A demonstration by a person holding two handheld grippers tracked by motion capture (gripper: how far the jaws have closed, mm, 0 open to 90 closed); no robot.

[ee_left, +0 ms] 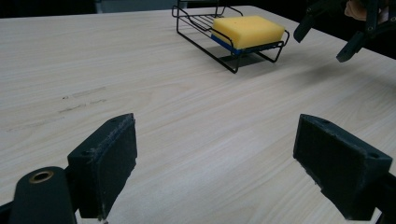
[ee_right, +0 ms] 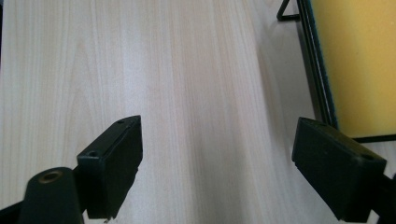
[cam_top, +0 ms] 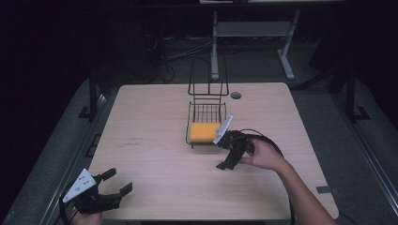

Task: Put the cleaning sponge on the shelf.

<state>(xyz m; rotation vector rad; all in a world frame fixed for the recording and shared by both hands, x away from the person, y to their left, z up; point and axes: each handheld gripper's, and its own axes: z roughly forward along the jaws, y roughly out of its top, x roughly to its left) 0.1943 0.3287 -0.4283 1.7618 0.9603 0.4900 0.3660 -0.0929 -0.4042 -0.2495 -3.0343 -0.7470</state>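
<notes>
Softly squared yellow sponge (cam_top: 204,131) fills wire rack (cam_top: 207,110); right gripper (cam_top: 230,157) beside it.

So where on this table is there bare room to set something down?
Bare wood lies left of the wire rack, up to the left gripper, and along the table far edge. It is crowded beside the sponge, where the right gripper hovers.
</notes>
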